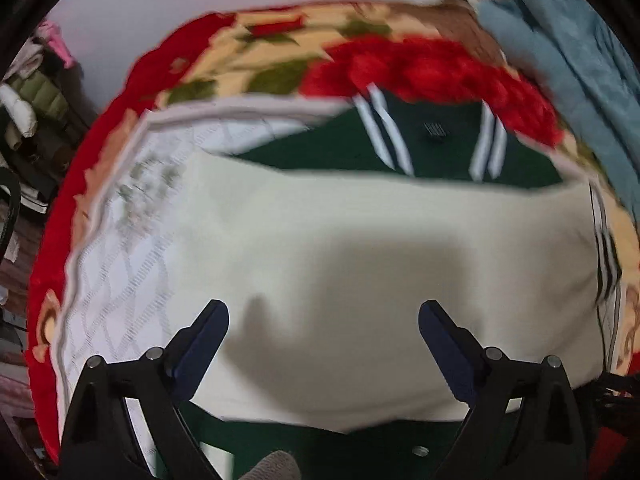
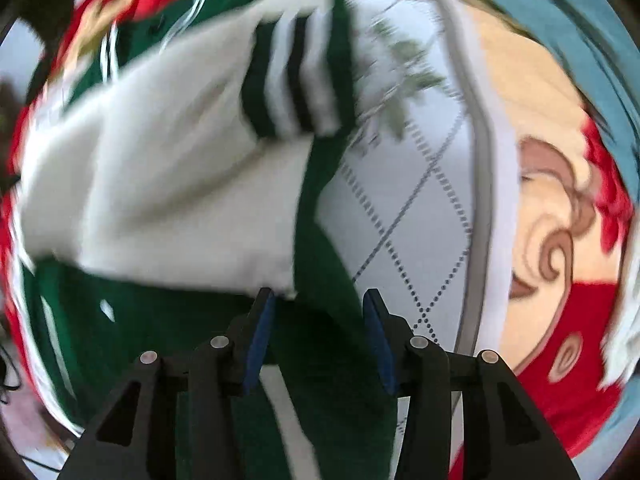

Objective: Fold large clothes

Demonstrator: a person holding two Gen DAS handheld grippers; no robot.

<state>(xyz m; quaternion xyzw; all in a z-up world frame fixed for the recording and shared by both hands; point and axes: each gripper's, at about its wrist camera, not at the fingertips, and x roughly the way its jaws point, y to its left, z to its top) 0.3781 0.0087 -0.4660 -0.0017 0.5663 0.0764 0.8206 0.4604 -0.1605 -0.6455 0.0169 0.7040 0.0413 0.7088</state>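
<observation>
A green jacket (image 1: 436, 148) with cream sleeves and white stripes lies on a bed. In the left wrist view a cream sleeve (image 1: 360, 256) is folded across the green body. My left gripper (image 1: 323, 314) is open above that sleeve and holds nothing. In the right wrist view the cream sleeve (image 2: 168, 184) with its green and white striped cuff (image 2: 296, 84) lies over the green body (image 2: 320, 256). My right gripper (image 2: 318, 298) is open, its fingers either side of the green side edge, not closed on it.
The jacket lies on a white quilted sheet (image 1: 120, 280) (image 2: 408, 216) over a red and cream floral blanket (image 1: 280, 56) (image 2: 560, 216). Blue fabric (image 1: 568, 52) lies at the right. Clutter (image 1: 36, 112) stands beyond the bed's left edge.
</observation>
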